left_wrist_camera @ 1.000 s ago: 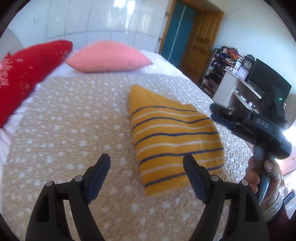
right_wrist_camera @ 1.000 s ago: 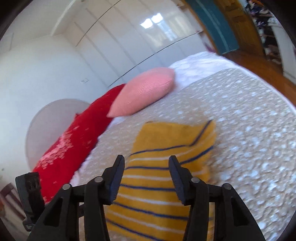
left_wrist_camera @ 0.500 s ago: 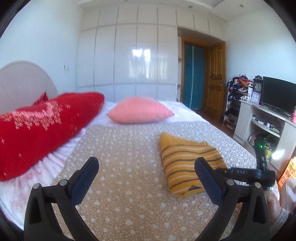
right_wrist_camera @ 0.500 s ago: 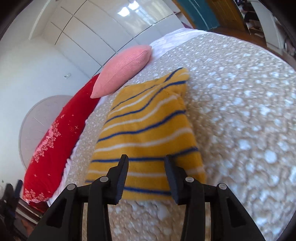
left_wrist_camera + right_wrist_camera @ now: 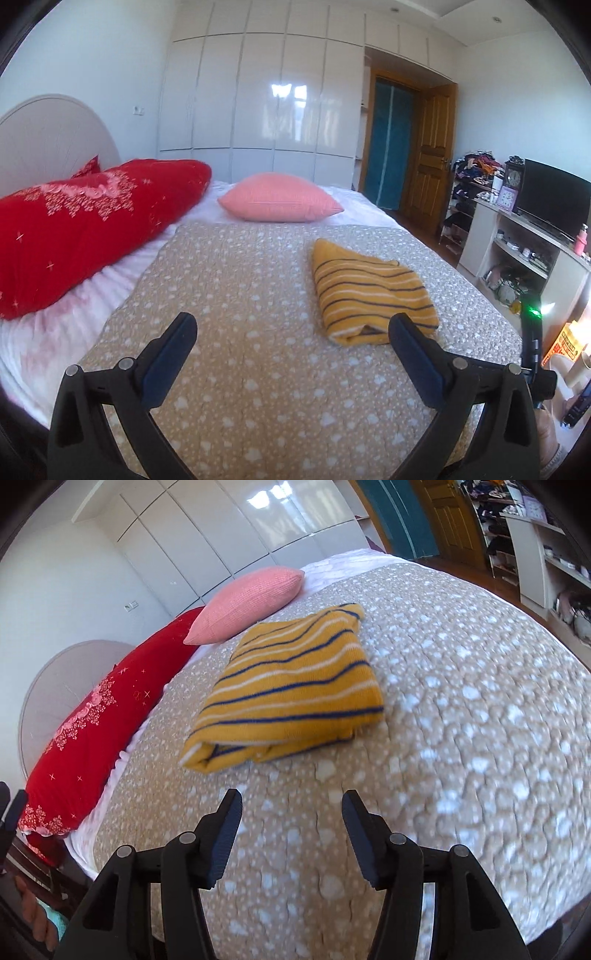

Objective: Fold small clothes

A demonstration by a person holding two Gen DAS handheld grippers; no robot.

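Since nothing is being held right now: both grippers hang over the bed (image 5: pixel 258 387) with their fingers spread apart and empty.
Yellow striped top (image 5: pixel 291 686): it lies folded into a small flat bundle on the bed, with the pink pillow (image 5: pixel 247 602) just past its far end.
Left gripper (image 5: pixel 291 354): released, holding nothing, near the front edge of the yellow striped top but not touching it.
Right gripper (image 5: pixel 291 827): let go too, empty, a little way back from the front of the yellow striped top.
How far along: the fold looks done, I think.
Loose spot: the front edge of the yellow striped top shows layers that gape a bit.
What could go wrong: a finger could catch that open edge and pull the layers apart.
Another worry: a bump from the side could slide the top layer off, since knit cloth is soft and the bed cover is bumpy.
Red pillow (image 5: pixel 85 229): well away from the yellow striped top, so no trouble there.
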